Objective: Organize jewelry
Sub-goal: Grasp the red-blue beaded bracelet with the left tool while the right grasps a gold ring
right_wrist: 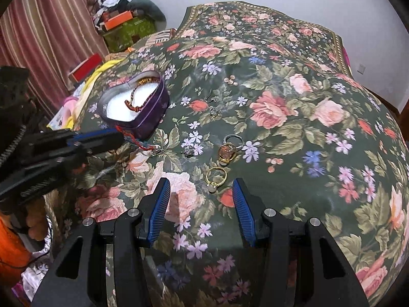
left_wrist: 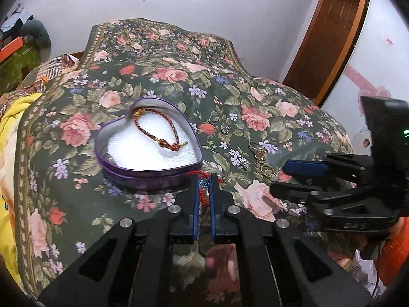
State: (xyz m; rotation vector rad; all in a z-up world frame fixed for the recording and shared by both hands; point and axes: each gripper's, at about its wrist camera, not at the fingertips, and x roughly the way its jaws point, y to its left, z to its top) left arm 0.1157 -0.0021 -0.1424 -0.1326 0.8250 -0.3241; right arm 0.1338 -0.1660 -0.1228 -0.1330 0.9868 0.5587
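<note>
The left gripper [left_wrist: 204, 183] has its ribbed blue pads pressed nearly together, pinching a red cord bracelet [left_wrist: 203, 192] of knotted thread with a small turquoise bead. It is held just off the near wall of the heart-shaped tin [left_wrist: 120, 172], which sits at about 10 o'clock from the fingertips in the left wrist view. The tin is purple metal with a thin rim and a white foam lining; on the foam lies a braided bracelet [left_wrist: 153, 128] of dark red and gold strands, curved into an oval.

The right gripper [right_wrist: 202, 186] stands spread wide above the bedspread [right_wrist: 294, 153], a dark green cloth printed with pink roses and small lilac flowers, gripping nothing. Just ahead of its fingertips, at 12 o'clock, lies a gold ring [right_wrist: 216, 176] with a pale stone. Beyond that, still near 12 o'clock, an amber-stone ring [right_wrist: 226, 153] touches a plain silver ring [right_wrist: 234, 139]. At 11 o'clock a small silver piece [right_wrist: 189, 151] lies apart, and farther up another small ring [right_wrist: 214, 112], too tiny to make out in detail.
</note>
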